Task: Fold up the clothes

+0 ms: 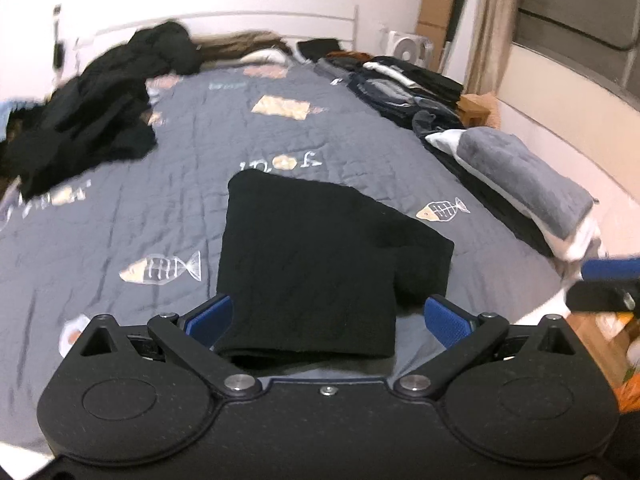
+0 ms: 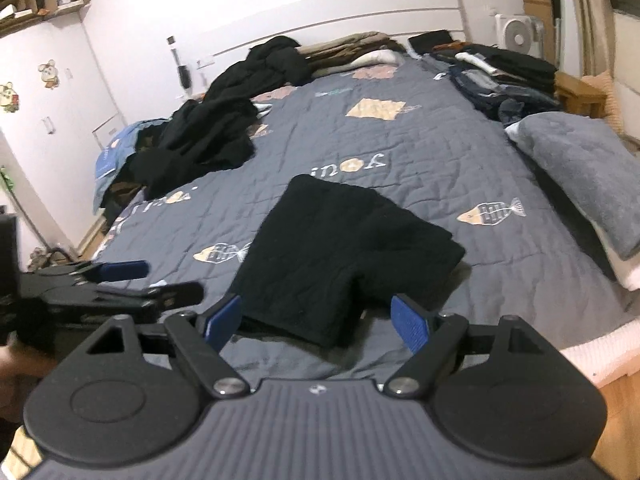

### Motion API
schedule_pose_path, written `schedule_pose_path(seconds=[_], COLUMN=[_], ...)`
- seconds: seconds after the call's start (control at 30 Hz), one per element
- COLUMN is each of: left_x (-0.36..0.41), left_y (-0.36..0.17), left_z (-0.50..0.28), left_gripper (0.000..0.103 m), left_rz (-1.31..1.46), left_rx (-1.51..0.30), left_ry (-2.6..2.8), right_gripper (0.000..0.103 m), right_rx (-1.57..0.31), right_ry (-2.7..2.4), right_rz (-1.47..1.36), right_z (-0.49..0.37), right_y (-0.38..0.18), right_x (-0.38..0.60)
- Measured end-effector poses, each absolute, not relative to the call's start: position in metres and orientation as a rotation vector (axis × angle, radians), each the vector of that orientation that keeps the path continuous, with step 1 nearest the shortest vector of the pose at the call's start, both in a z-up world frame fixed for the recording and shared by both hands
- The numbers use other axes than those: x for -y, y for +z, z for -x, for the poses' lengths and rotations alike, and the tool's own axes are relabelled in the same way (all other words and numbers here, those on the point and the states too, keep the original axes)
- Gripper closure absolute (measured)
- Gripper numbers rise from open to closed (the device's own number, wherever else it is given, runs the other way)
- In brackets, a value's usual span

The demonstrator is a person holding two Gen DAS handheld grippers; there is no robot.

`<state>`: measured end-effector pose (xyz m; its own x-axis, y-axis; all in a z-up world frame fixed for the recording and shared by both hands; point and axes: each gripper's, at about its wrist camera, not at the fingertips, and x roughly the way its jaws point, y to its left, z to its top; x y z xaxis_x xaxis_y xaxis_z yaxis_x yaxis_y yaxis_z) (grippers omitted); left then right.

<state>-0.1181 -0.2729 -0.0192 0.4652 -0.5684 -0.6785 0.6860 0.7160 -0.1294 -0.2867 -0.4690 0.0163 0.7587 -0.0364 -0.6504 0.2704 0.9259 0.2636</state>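
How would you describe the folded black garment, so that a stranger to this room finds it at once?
Start at the grey quilt with fish prints covering the bed. Near its foot edge, in the middle, lies the folded black garment. Unlike the crumpled dark heap at the left, it lies flat, alone, neatly squared.

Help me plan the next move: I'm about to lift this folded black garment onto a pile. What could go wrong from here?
1. The folded black knit garment shows loose layers at its near edge; gripping only the top one may unfold it.
2. The open left gripper and open right gripper sit close together near that edge, so they could collide.
3. The grey folded towel lies near the bed's right edge; a wide swing might nudge it.
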Motion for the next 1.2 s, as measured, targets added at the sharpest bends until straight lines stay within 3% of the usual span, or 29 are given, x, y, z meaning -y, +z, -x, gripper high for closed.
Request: schedule_pose_path(seconds=[0.13, 0.43, 0.8, 1.2], left_x=[0.283, 0.312, 0.336, 0.331], left_y=[-0.030, -0.037, -0.056, -0.040], left_z=[0.108, 0.089, 0.096, 0.111], left_gripper=[0.000, 0.000, 0.000, 0.000], left_rz=[-0.167, -0.204, -0.238, -0.239], left_rx=[-0.836, -0.784, -0.819, -0.783], left_ry=[-0.736, -0.702, -0.759, -0.763], right_gripper=[0.021, 0.022, 0.022, 0.022], right_rx=[-0.736, -0.802, -0.797, -0.754], right_ry=[-0.149, -0.214, -0.253, -0.263], right_rz=[-0.336, -0.339, -0.387, -0.389], right_z=[0.286, 0.290, 0.298, 0.315], right_y=[0.012, 0.000, -0.003, 0.007], right_x=[0.464, 0.461, 0.475, 0.478])
